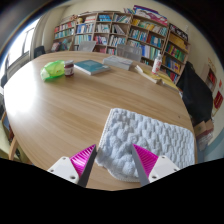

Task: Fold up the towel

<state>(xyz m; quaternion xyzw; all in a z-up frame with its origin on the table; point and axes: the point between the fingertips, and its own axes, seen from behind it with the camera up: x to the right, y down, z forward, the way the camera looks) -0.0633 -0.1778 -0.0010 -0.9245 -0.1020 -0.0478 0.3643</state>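
A grey-white textured towel (pixel 145 135) lies on the round wooden table (pixel 70 110), just ahead of my fingers and to their right. Its near edge reaches into the gap between the fingers. My gripper (pixel 117 158) is open, with the magenta pads (pixel 84 157) standing wide apart on either side of the towel's near left corner. Nothing is held. The towel's right part runs toward the table's edge.
At the table's far side lie a green object (pixel 52 69), a small dark jar (pixel 69 70), a blue book (pixel 90 67) and a small bottle (pixel 156 64). Bookshelves (pixel 130 30) line the back wall. A dark chair (pixel 195 95) stands at the right.
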